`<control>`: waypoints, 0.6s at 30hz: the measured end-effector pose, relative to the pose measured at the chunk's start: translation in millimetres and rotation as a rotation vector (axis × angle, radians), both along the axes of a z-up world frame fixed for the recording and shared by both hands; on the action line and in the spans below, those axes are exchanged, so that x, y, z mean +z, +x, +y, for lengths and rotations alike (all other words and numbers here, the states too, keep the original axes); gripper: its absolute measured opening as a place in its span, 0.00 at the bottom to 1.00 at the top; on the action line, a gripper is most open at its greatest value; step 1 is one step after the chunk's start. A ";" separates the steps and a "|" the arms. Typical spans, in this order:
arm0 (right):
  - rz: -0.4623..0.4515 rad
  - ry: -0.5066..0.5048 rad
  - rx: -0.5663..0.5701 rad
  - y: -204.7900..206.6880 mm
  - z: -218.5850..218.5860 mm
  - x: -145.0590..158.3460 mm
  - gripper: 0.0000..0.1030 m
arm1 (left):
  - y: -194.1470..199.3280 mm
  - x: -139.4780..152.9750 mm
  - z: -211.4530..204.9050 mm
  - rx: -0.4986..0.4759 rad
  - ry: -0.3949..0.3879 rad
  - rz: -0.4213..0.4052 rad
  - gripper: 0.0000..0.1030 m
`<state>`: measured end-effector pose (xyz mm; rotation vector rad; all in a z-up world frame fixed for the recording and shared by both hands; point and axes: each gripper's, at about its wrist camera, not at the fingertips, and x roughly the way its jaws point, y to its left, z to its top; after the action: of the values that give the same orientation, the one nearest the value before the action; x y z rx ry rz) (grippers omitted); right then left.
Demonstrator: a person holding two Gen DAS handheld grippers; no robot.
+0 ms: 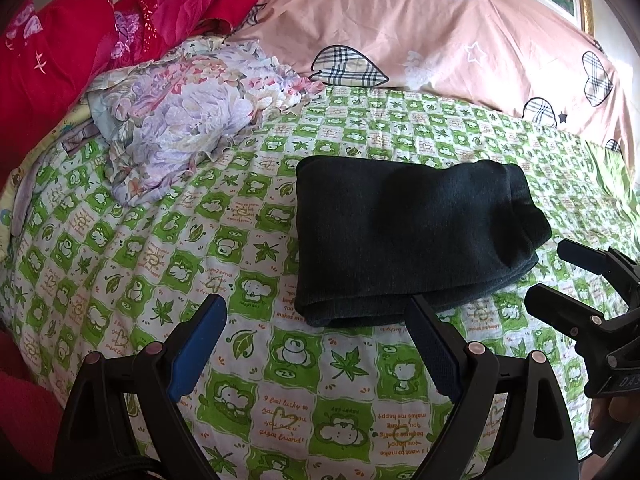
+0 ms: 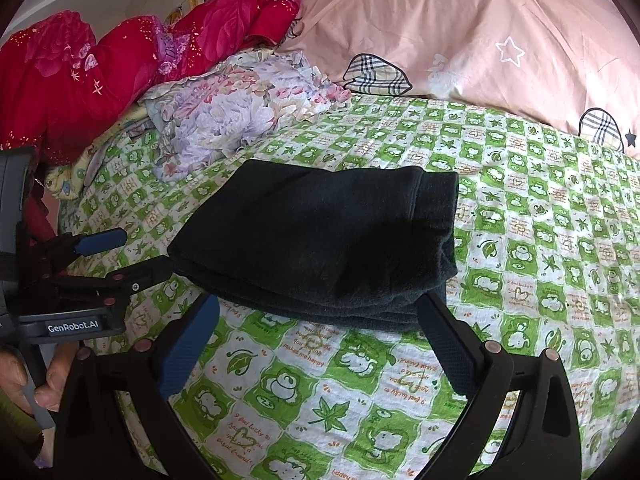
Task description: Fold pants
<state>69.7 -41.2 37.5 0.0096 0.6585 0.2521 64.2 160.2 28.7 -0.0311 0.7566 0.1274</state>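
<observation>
Daylit bed in green-checked sheet, pink quilt behind.

Your left gripper hangs with its blue-padded fingers spread wide and gripping nothing. Your right gripper sits just beside it, fingers equally wide apart and empty. Your left hand wraps its handle.

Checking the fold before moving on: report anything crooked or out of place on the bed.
The dark pants lie folded in a compact stack on the green checked sheet, but the layers are uneven at the right end, one edge bulging past the others. Both grippers, left and right, are open and clear.
</observation>
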 end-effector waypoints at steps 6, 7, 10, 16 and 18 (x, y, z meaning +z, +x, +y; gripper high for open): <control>0.010 0.000 -0.019 4.5 -7.6 0.9 0.97 | 6.5 4.6 0.5 -0.013 -0.019 0.005 0.89; 0.014 0.000 -0.021 5.3 -8.9 0.4 0.97 | 8.4 4.5 1.3 -0.017 -0.029 0.010 0.89; 0.023 0.002 -0.024 7.2 -11.1 0.1 0.97 | 13.8 4.3 2.7 -0.022 -0.048 0.020 0.89; 0.026 0.006 -0.031 10.3 -15.7 2.8 0.97 | 19.8 7.6 -1.2 -0.035 -0.029 0.013 0.89; 0.026 0.003 -0.032 11.0 -16.6 3.9 0.97 | 21.6 8.6 -1.8 -0.032 -0.023 0.009 0.88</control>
<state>80.7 -57.8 41.4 0.0265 0.6829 0.2223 85.8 158.3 37.3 -0.0406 0.7674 0.0886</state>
